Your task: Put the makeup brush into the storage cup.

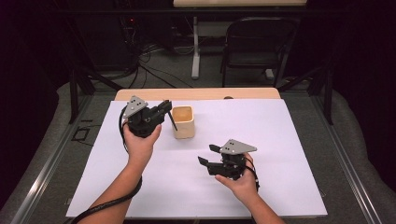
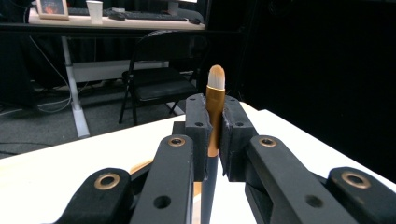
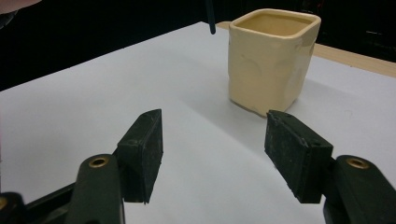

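pinching a makeup brush [image 2: 215, 100] by its gold ferrule beside the cream cup [image 1: 182, 121] on the bench [image 1: 280, 140], the left gripper [image 1: 163, 108] could knock the cup over; the right gripper [image 1: 209, 154] sits spread, empty, too far to steady it.

The cup [image 3: 271, 60] looks like glazed ceramic, cream, softly glossy and slightly dimpled. The brush [image 2: 215, 109] has a shiny copper-coloured metal ferrule and soft pale bristles. Jaw pads are matt, rough black rubber. The table [image 1: 261, 140] cover is smooth matt white.
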Tool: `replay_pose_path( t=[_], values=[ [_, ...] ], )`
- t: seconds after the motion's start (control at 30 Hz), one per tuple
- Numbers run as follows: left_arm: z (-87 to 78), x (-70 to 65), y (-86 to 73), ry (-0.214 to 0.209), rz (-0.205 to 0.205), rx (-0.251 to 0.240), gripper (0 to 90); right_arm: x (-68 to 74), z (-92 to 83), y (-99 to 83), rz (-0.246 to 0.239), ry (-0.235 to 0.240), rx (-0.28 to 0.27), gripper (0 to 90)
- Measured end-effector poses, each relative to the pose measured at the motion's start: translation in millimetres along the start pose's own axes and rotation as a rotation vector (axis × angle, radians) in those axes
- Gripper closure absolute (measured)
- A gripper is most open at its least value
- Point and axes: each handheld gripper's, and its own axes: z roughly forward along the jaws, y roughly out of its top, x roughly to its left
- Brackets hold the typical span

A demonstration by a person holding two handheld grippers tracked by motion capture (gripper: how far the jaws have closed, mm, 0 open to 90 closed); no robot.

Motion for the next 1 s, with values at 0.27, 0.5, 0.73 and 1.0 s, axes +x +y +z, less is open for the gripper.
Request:
replay_pose_path(
  t=[0.27,0.5,0.73,1.0],
  values=[
    [6.3,0.0,6.0,0.021,0.015,0.001,83.5,-0.7,0.0,0.0,0.004,-0.004,0.003,36.9],
    [13.8,1.9,11.6,0.043,0.021,-0.008,83.5,-0.8,0.0,0.9,0.005,-0.005,-0.003,37.0],
    [19.7,3.1,12.9,0.081,0.035,0.001,83.5,-2.3,-0.2,0.8,0.018,-0.004,-0.007,37.0],
    [20.3,9.9,13.8,0.101,0.029,-0.005,83.5,-2.4,0.6,0.1,0.017,-0.005,-0.003,37.3]
  ],
)
